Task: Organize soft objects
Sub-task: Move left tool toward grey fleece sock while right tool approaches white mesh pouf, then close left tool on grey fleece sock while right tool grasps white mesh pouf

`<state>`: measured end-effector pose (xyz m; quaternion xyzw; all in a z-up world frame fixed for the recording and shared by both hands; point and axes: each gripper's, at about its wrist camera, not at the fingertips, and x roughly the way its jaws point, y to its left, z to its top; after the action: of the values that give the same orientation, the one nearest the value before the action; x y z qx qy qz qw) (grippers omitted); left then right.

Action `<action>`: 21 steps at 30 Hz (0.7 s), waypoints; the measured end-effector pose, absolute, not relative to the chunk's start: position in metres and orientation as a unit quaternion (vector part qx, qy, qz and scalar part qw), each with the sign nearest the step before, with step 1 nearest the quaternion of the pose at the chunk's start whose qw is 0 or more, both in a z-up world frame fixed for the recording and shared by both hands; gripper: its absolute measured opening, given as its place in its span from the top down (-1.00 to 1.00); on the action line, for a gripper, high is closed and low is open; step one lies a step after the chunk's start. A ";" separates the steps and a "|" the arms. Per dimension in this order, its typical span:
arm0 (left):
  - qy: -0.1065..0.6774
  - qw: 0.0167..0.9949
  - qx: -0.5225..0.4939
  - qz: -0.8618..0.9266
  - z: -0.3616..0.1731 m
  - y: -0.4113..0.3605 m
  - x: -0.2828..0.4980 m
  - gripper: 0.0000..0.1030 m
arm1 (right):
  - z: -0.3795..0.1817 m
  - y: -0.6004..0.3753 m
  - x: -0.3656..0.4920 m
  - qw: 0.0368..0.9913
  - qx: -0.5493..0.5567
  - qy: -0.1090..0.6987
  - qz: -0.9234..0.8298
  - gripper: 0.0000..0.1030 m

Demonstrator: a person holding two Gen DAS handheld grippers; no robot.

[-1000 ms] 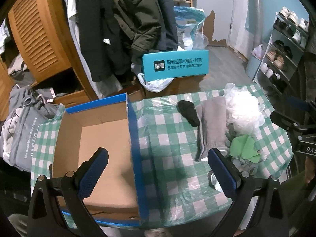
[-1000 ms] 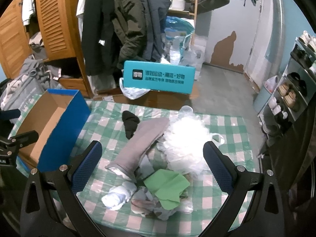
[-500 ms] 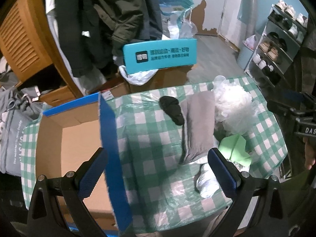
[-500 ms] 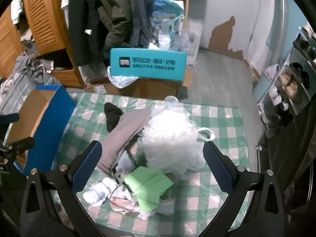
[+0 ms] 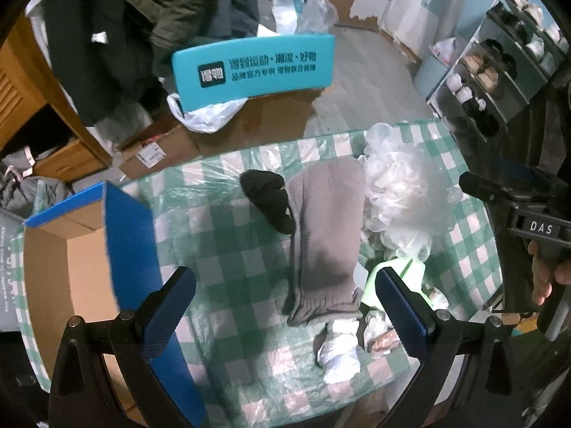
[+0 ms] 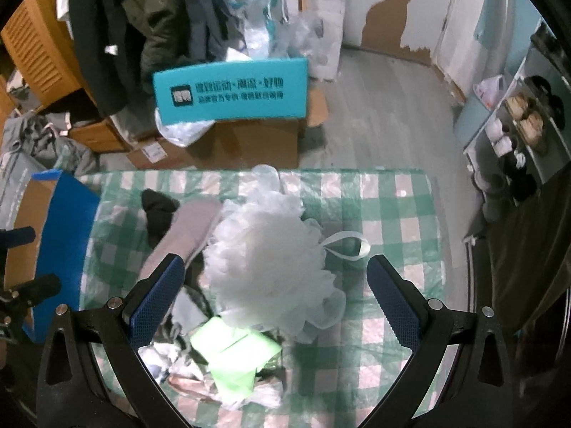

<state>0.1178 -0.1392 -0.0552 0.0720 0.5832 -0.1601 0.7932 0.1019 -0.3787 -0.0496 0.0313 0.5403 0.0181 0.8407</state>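
Several soft things lie heaped on the right half of the green-checked tablecloth: a white mesh bath pouf on top, a grey cloth stretched beside it, a black sock touching the grey cloth's far edge, a green folded cloth nearest the camera, and small white bundles at the heap's near side. An open blue cardboard box stands on the left of the table, with nothing visible inside. The right gripper hovers over the pouf with its jaws spread wide and nothing between them; the left gripper hangs above the near end of the grey cloth, likewise spread and holding nothing. The step in hand looks like a first pick, probably the pouf. To do it well, descend straight over the pouf's bulk so both pads sink into the mesh, not the loose ribbon loop, then close fully, since mesh compresses a lot. Lift clear before travelling left, as the green cloth underneath may cling and drag along.
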 end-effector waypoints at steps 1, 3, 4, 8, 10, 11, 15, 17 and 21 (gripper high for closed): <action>0.583 0.793 0.079 -0.160 -0.058 -0.142 0.120 -0.97 | -0.054 -0.379 0.105 0.838 0.033 0.545 0.018 -0.95; 0.582 0.791 0.097 -0.162 -0.066 -0.151 0.124 -0.97 | -0.062 -0.380 0.108 0.833 0.034 0.552 0.016 -0.95; 0.585 0.788 0.102 -0.164 -0.070 -0.154 0.125 -0.97 | -0.068 -0.381 0.109 0.830 0.033 0.556 0.014 -0.95; 0.610 0.767 0.101 -0.173 -0.097 -0.163 0.133 -0.97 | -0.085 -0.383 0.112 0.818 0.034 0.574 0.016 -0.95; 0.622 0.758 0.094 -0.173 -0.109 -0.165 0.135 -0.97 | -0.095 -0.383 0.112 0.810 0.037 0.584 0.017 -0.95; 0.627 0.754 0.091 -0.174 -0.115 -0.166 0.136 -0.97 | -0.099 -0.384 0.111 0.808 0.038 0.587 0.017 -0.95; 0.637 0.746 0.085 -0.174 -0.130 -0.173 0.138 -0.97 | -0.109 -0.384 0.106 0.801 0.040 0.597 0.020 -0.95; 0.640 0.743 0.086 -0.177 -0.135 -0.179 0.139 -0.97 | -0.112 -0.383 0.105 0.800 0.040 0.598 0.021 -0.95; 0.640 0.741 0.097 -0.177 -0.144 -0.191 0.142 -0.97 | -0.113 -0.385 0.106 0.801 0.040 0.597 0.018 -0.95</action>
<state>0.1422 -0.1912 -0.1436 0.0975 0.6402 -0.1767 0.7412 0.1060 -0.3847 -0.1132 0.0401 0.5967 0.0177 0.8013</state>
